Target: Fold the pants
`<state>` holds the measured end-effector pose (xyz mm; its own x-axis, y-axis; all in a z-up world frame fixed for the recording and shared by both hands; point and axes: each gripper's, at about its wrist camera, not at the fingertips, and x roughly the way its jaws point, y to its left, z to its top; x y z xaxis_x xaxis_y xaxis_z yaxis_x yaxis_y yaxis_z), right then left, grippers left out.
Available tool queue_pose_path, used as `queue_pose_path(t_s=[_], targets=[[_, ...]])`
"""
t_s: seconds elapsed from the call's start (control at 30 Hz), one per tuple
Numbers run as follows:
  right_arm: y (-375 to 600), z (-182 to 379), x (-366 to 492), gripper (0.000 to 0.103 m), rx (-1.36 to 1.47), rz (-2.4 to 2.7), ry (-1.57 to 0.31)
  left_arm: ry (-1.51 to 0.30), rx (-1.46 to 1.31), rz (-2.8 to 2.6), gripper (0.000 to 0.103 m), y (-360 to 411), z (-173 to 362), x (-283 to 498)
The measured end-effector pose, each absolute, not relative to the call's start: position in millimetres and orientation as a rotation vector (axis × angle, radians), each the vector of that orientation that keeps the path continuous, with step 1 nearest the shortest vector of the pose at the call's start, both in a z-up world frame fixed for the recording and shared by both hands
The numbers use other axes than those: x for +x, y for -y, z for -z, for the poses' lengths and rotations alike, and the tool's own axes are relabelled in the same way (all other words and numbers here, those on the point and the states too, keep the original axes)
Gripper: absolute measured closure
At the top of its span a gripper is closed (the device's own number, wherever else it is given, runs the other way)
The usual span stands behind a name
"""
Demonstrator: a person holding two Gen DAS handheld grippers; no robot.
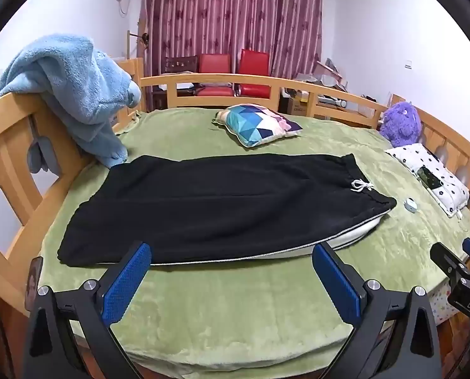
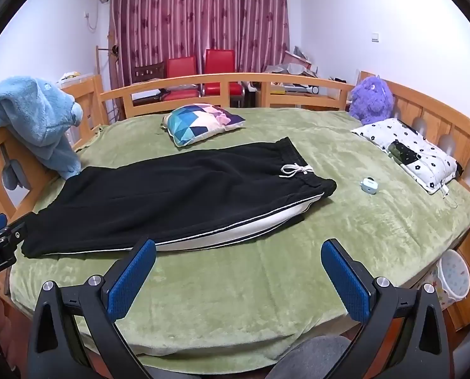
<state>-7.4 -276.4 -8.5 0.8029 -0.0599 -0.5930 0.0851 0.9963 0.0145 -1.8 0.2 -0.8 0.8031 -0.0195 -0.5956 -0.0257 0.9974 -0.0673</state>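
Nearest to us, our left hand-held gripper (image 1: 231, 279) hangs over the front edge of the bed, its blue pads spread wide with nothing between them. Our right hand-held gripper (image 2: 238, 276) does the same a little further along, jaws fully apart and empty.

Under both lies the green blanket (image 1: 235, 309) that covers the bed. Just beyond the fingertips, the black pants (image 1: 222, 205) lie flat across the blanket, legs together, with a white stripe along the near edge. The waistband with its white drawstring (image 2: 296, 170) points to our right, the cuffs to our left.

Right of the waistband sits a small pale case (image 2: 368, 185). Further back rest a patterned cushion (image 1: 257, 123) and a purple plush toy (image 2: 372, 101). A blue fleece (image 1: 74, 94) drapes over the wooden rail at left.
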Motion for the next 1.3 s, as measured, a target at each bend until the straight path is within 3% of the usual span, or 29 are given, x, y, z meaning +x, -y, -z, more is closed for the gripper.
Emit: queue_pose_path(t_s=[0.6, 1.3], targets=[[277.9, 1.5, -20.2, 0.0, 0.048, 0.099, -0.621, -0.557, -0.099, -0.039, 0.0, -11.1, -5.2, -12.2], [269.0, -3.4, -25.4, 0.0, 0.045, 0.078, -0.61, -0.592, -0.127, 0.01, 0.0, -9.8, -2.9, -13.3]])
